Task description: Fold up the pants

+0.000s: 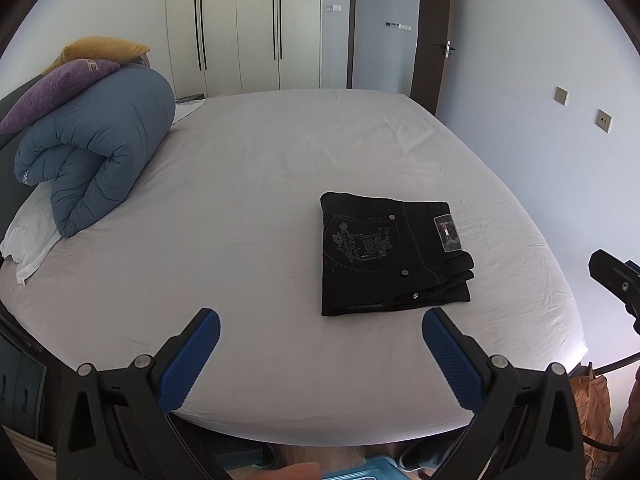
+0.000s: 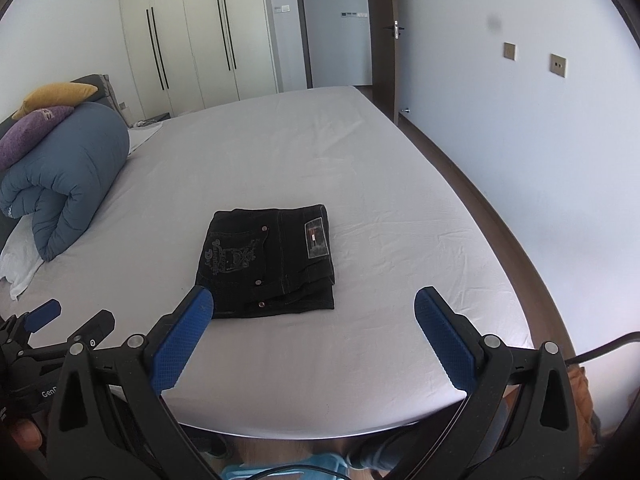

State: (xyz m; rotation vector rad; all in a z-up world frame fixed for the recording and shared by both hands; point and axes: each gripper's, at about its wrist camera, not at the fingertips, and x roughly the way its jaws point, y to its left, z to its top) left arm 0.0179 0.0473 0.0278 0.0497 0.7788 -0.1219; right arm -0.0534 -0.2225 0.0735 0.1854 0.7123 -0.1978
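The black pants (image 1: 390, 254) are lying folded into a compact, squarish stack on the bed (image 1: 280, 160), toward its near edge and nearer the right side than the left, with a back pocket bearing pale embroidery and a rectangular waistband patch facing up. In the right wrist view the same pants (image 2: 268, 260) are sitting just beyond the left finger's tip, a stretch of bare sheet (image 2: 400, 220) spreading to their right. The left gripper (image 1: 320, 334) is hovering over the near edge of the bed with its 2 blue-padded fingers spread wide apart, holding nothing, and the pants are resting beyond its right finger, not touching it. The right gripper (image 2: 314, 314) is likewise hanging above the near edge, its fingers standing wide apart and empty; its left fingertip is overlapping the stack's near left corner in view, though contact cannot be judged. At the bed's far left corner a rolled blue duvet (image 1: 96, 152) is sitting on a white pillow (image 1: 32, 236), with a purple cushion (image 1: 56, 90) and a yellow cushion (image 1: 102, 50) piled on top. Beyond the far edge, a wardrobe (image 1: 240, 28) with 4 dark handles is standing against the wall beside an open door (image 1: 430, 32).
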